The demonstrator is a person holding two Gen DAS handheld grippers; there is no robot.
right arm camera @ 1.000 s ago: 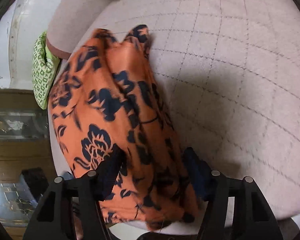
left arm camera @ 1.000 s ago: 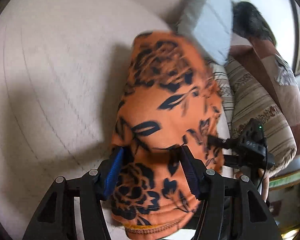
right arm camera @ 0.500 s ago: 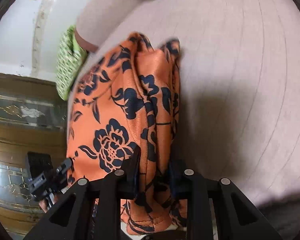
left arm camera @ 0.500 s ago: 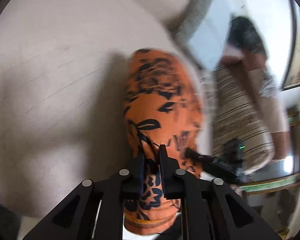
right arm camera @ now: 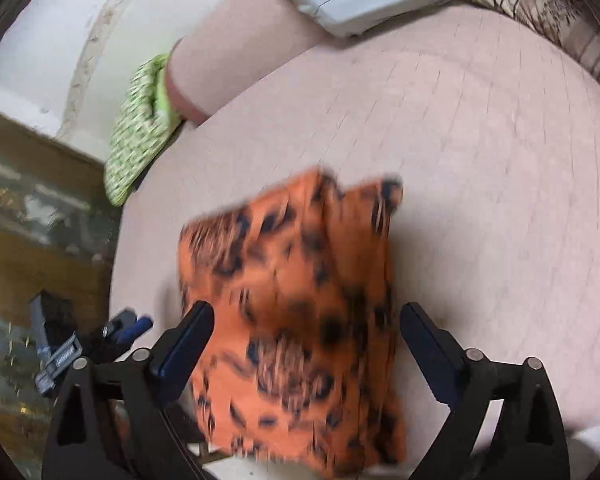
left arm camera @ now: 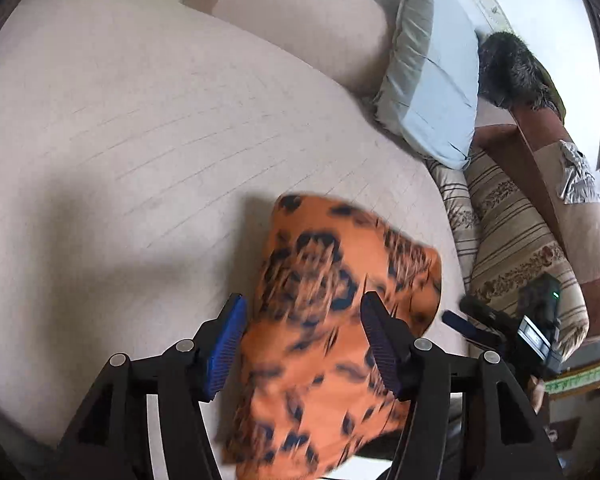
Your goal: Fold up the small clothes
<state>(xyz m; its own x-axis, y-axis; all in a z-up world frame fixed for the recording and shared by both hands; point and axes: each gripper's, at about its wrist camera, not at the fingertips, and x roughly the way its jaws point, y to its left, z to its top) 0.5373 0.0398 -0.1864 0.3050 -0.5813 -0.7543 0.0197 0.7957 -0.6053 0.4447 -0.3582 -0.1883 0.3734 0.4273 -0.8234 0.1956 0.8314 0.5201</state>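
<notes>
Half a second ago both grippers were pinched shut on the near edge of the orange floral garment (left arm camera: 332,320); now both have let go and pulled up and back, so more of the pale bedspread (left arm camera: 140,140) shows around the cloth. Taking the left wrist view first, the left gripper (left arm camera: 302,340) has its jaws opening, the blue pads standing clear on either side of the cloth, which shows between them but is not pressed. The garment lies folded near the bed's near edge, its bottom hem seeming to reach or overhang that edge. In the right wrist view the right gripper (right arm camera: 306,344) is likewise opening wide, nothing clamped, the garment (right arm camera: 300,300) below and blurred. The risks, as I judge them: the freshly released top layer could spring back or slide, since the fabric looks slippery, spoiling the fold; the overhanging hem could drag the bundle off the bed; and a pad catching a loose edge would pull the layers askew. No brand, label or writing is readable in either view.
</notes>
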